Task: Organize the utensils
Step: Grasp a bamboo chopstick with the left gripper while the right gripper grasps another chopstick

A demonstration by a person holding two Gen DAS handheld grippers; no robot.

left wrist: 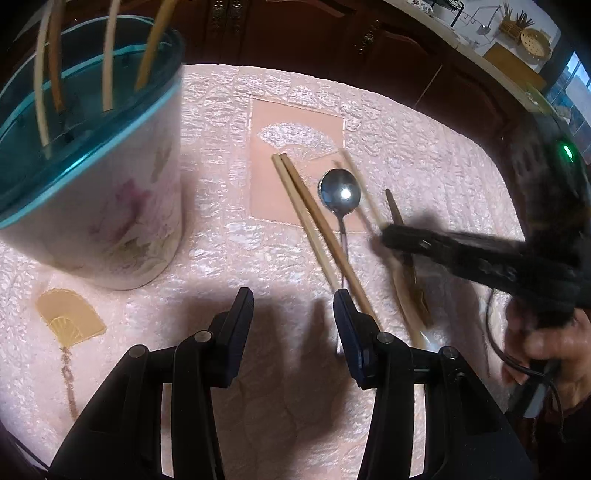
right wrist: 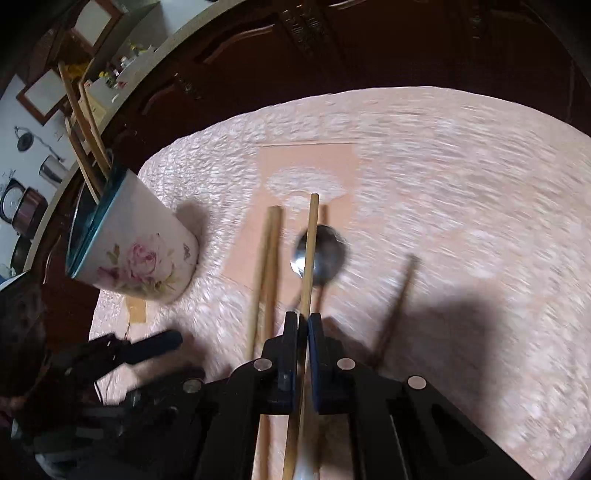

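A floral holder cup with a teal rim (left wrist: 107, 192) (right wrist: 140, 254) stands at the left and holds several chopsticks. A pair of light wooden chopsticks (left wrist: 314, 225) (right wrist: 267, 258) and a metal spoon (left wrist: 340, 194) (right wrist: 327, 254) lie on the pink tablecloth. A dark chopstick (left wrist: 393, 208) (right wrist: 397, 299) lies to the right. My right gripper (right wrist: 303, 317) (left wrist: 388, 236) is shut on a light chopstick (right wrist: 308, 258) and holds it above the spoon. My left gripper (left wrist: 293, 299) is open and empty, near the pair's near ends.
The table (left wrist: 443, 155) (right wrist: 461, 184) carries a pink textured cloth with fan motifs (left wrist: 68, 321). Dark wooden cabinets (left wrist: 314, 33) stand behind it. A counter with kitchenware (left wrist: 517, 33) is at the far right.
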